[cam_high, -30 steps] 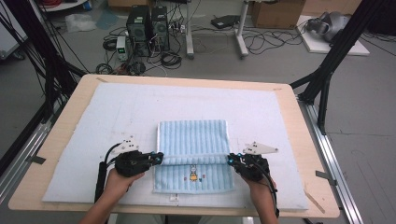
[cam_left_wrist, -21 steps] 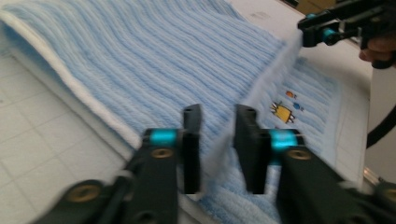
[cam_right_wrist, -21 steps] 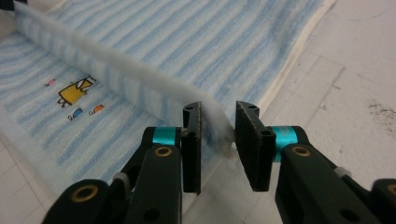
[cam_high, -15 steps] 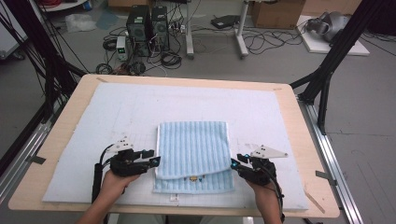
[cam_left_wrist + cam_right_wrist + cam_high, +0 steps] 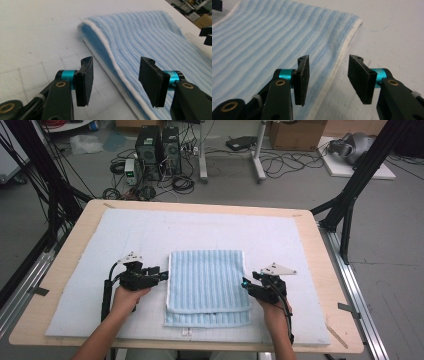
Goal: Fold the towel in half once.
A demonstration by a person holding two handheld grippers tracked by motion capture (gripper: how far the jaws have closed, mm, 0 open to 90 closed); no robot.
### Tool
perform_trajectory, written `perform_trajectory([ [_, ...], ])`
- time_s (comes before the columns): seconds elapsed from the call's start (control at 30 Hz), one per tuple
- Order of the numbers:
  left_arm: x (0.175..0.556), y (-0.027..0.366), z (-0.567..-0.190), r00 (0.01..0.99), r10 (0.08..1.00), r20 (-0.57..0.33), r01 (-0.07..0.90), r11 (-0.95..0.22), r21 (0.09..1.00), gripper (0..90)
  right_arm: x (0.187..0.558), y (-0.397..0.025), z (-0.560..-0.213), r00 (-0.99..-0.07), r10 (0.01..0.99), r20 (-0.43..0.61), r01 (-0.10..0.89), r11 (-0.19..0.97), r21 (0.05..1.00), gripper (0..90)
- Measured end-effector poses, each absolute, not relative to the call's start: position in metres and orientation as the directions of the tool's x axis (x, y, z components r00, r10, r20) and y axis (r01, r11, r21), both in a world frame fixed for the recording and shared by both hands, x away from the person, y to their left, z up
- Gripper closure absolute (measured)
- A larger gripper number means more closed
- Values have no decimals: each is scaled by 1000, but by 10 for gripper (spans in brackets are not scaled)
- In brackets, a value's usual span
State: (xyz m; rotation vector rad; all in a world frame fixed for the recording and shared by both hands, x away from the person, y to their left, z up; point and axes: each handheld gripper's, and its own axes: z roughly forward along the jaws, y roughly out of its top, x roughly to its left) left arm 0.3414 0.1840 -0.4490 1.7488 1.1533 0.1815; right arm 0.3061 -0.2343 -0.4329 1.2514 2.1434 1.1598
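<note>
The towel (image 5: 207,287), pale blue with ribbed stripes and white edging, lies folded at the near middle of the table (image 5: 320,270). Left tongs (image 5: 161,274) and right tongs (image 5: 246,285) gape open, empty, beside its edges.

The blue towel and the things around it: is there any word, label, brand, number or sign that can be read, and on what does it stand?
None can be read.
Blue striped towel: no print shows on it.
Small white tag at the towel's near edge: too small to read.
Left gripper and right gripper: jaws open, no markings legible.
Computer towers on the floor: any labels too blurred.
</note>
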Motion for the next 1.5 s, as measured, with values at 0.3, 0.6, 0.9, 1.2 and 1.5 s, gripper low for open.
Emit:
perform_trajectory([
  [0.3, 356, 167, -454, 530, 782, -327, 627, -103, 772, 433, 333, -223, -442, -534, 844, 45, 539, 300, 787, 597],
  [0.6, 356, 151, -451, 543, 812, -215, 604, -200, 771, 728, 342, -221, -449, -507, 853, 125, 613, 255, 748, 662],
  [0.9, 377, 153, -447, 525, 817, -239, 632, -186, 752, 859, 338, -211, -446, -508, 854, 112, 620, 272, 736, 836],
  [1.2, 399, 162, -449, 498, 824, -271, 637, -135, 759, 859, 348, -202, -448, -487, 869, 91, 606, 261, 752, 828],
  [1.5, 413, 165, -452, 482, 833, -272, 630, -114, 768, 860, 375, -195, -447, -450, 889, 82, 613, 241, 752, 826],
])
